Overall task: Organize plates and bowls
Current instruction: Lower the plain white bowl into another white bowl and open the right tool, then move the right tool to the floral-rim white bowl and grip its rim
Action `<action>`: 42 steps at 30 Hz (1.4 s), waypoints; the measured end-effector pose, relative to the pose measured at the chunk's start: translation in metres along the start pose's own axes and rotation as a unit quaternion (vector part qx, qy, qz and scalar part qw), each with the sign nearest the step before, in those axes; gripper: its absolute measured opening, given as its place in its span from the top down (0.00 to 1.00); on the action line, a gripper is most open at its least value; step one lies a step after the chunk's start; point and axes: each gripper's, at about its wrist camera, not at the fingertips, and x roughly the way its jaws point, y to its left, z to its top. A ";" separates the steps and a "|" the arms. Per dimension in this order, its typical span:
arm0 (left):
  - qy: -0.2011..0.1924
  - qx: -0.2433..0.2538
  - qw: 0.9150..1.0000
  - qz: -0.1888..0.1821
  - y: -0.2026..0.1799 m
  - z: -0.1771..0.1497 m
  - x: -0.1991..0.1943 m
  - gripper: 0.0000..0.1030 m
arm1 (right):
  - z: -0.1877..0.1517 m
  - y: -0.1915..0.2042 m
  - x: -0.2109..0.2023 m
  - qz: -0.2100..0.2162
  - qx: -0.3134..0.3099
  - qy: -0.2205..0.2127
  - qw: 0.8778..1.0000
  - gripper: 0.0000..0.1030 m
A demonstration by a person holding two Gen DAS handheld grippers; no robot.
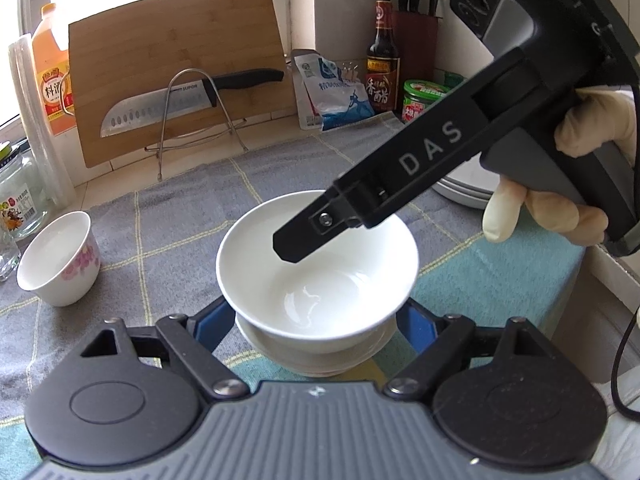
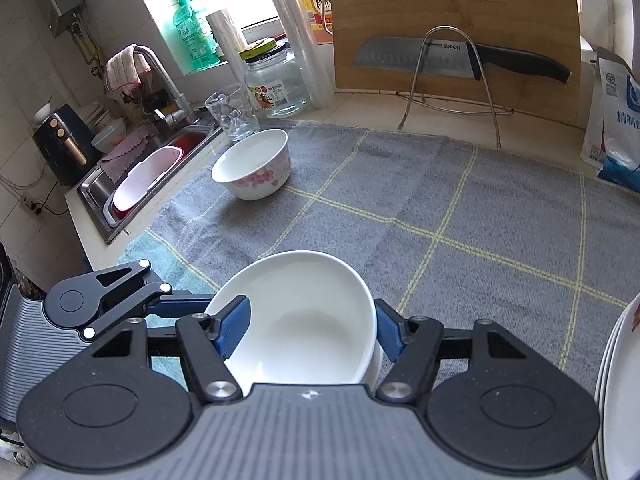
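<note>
White bowl (image 2: 298,320) pinched at rim by right gripper (image 2: 308,328); left gripper (image 1: 316,320) spread around stacked bowls (image 1: 316,352).

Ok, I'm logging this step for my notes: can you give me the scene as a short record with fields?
surface: grey checked cloth
top bowl: plain white bowl, nested on the bowl stack
right gripper: one of its fingers inside the rim, the other outside
left gripper: fingers either side of the stack, grip unclear
loose item: flowered bowl, apart
plates: stacked at right
</note>
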 end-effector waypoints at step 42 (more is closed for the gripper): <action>0.002 0.016 1.000 -0.003 0.005 -0.012 -0.015 0.06 | 0.007 0.014 -0.004 -0.025 -0.043 -0.022 0.998 0.01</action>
